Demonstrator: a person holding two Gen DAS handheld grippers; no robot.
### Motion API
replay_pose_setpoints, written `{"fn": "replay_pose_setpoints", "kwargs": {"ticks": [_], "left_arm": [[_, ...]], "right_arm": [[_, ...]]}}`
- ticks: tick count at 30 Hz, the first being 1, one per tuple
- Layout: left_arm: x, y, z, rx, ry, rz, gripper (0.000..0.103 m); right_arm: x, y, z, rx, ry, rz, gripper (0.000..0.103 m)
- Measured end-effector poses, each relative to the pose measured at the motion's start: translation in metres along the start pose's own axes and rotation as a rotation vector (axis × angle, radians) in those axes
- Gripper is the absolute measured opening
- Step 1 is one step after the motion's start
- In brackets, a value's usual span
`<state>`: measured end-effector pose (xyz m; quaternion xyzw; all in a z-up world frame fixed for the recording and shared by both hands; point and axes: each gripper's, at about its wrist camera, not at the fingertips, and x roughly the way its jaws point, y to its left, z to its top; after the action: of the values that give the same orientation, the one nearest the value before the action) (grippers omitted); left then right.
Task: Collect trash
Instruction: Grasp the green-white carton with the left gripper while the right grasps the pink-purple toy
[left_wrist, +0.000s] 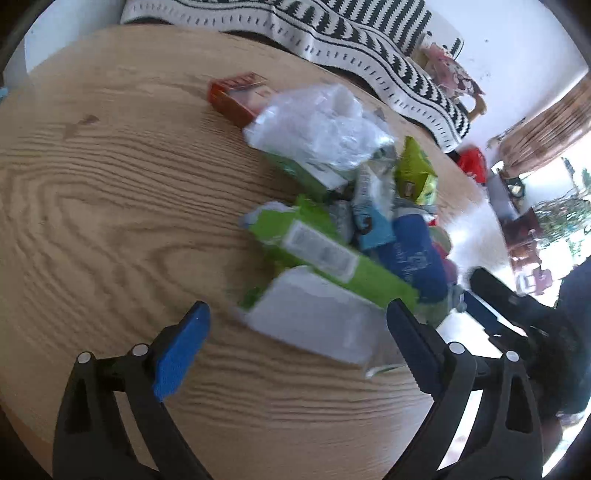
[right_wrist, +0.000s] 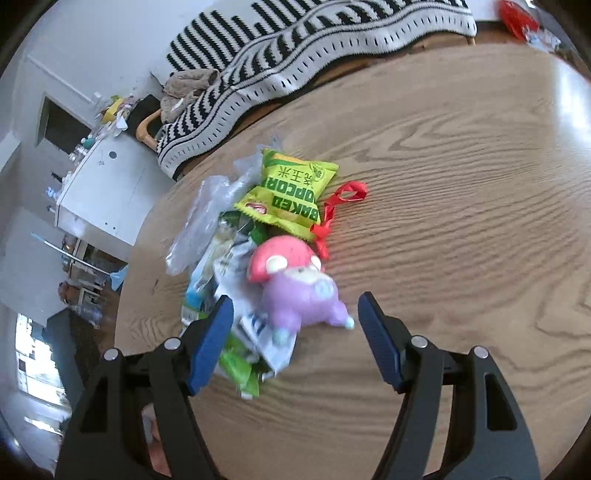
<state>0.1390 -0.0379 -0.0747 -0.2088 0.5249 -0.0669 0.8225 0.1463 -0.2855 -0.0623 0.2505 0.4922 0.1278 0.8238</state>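
Note:
A pile of trash lies on a round wooden table (left_wrist: 92, 206). In the left wrist view it holds a clear plastic bag (left_wrist: 321, 125), a red box (left_wrist: 236, 98), a green packet (left_wrist: 332, 251), a blue packet (left_wrist: 417, 251) and a white tray (left_wrist: 314, 317). My left gripper (left_wrist: 297, 314) is open, its jaws on either side of the white tray. In the right wrist view a yellow-green popcorn bag (right_wrist: 291, 192), a red ribbon (right_wrist: 332, 210) and a pink-and-purple toy figure (right_wrist: 299, 288) lie on the table. My right gripper (right_wrist: 295, 314) is open, just in front of the toy.
A black-and-white striped blanket (left_wrist: 369, 40) lies over a seat behind the table. A white cabinet (right_wrist: 103, 192) stands beyond the table's left edge in the right wrist view. My right gripper also shows in the left wrist view (left_wrist: 491, 295) past the pile.

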Motion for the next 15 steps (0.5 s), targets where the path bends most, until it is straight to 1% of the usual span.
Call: {"fn": "replay_pose_setpoints", "kwargs": {"ticks": [2, 4, 5, 7, 8, 9, 10, 12, 13, 14, 15], "left_arm": [[0.004, -0.008, 0.0, 0.019, -0.009, 0.024, 0.093], [0.006, -0.015, 0.0, 0.033, -0.016, 0.025, 0.092], [0.005, -0.018, 0.0, 0.037, -0.021, 0.023, 0.088], [0.005, -0.02, -0.001, 0.037, -0.031, 0.02, 0.08], [0.003, -0.018, -0.001, 0.029, -0.035, 0.016, 0.07], [0.0, -0.015, -0.001, 0.019, -0.041, 0.01, 0.06], [-0.004, -0.013, 0.0, 0.008, -0.043, -0.003, 0.055], [-0.012, -0.009, 0.0, -0.002, -0.045, -0.023, 0.04], [-0.02, -0.006, 0.0, -0.003, -0.058, -0.03, 0.036], [-0.028, -0.005, 0.0, 0.002, -0.074, -0.035, 0.028], [-0.036, -0.002, 0.0, 0.001, -0.083, -0.051, 0.025]], "right_arm": [[0.011, -0.001, 0.002, 0.011, 0.02, -0.002, 0.068], [0.021, -0.002, 0.001, 0.027, 0.044, 0.011, 0.066], [0.022, -0.003, 0.001, 0.032, 0.045, 0.016, 0.059], [0.02, -0.003, 0.001, 0.039, 0.034, 0.01, 0.05], [0.018, -0.003, 0.001, 0.038, 0.03, 0.011, 0.045], [0.016, -0.003, 0.0, 0.037, 0.024, 0.008, 0.043], [0.014, -0.002, -0.001, 0.036, 0.018, 0.005, 0.041], [0.007, -0.001, -0.004, 0.03, 0.001, 0.001, 0.039], [0.004, 0.0, -0.004, 0.026, -0.009, -0.001, 0.038], [-0.001, 0.001, -0.006, 0.021, -0.022, -0.002, 0.037], [-0.009, 0.002, -0.009, 0.017, -0.045, 0.0, 0.037]]}}
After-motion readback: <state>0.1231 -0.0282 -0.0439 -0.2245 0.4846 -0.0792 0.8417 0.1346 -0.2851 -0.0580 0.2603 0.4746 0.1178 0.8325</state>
